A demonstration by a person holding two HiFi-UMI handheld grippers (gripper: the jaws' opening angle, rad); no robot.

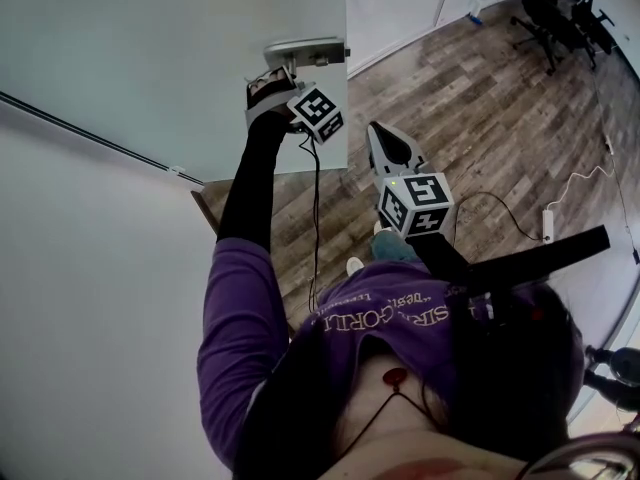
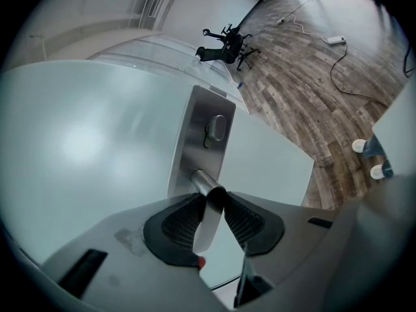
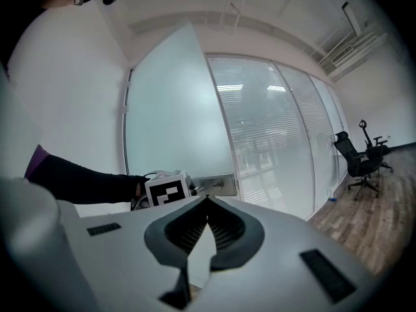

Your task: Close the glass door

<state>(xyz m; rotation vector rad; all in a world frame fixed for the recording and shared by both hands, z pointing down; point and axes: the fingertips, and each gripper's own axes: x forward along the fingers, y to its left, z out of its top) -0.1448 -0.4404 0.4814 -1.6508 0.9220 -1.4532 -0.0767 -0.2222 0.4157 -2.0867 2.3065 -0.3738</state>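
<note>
The frosted glass door point(image 1: 150, 48) stands ajar, its free edge toward the wooden floor. Its steel handle plate point(image 1: 305, 50) carries a lever handle point(image 2: 207, 216). My left gripper point(image 2: 209, 190) is shut on that lever, which lies between both pads; in the head view the left gripper point(image 1: 280, 76) sits right at the plate. The right gripper point(image 1: 378, 133) hangs in free air to the right of the door edge, shut and empty, its tips meeting in its own view point(image 3: 207, 199). From there I see the door point(image 3: 172, 109) and the plate point(image 3: 218, 186).
A white wall point(image 1: 80, 268) runs along the left. A glass partition with blinds point(image 3: 273, 129) stands beyond the door. An office chair point(image 1: 550, 13) is at the far right, and a power strip with its cable point(image 1: 547, 223) lies on the wooden floor point(image 1: 480, 108).
</note>
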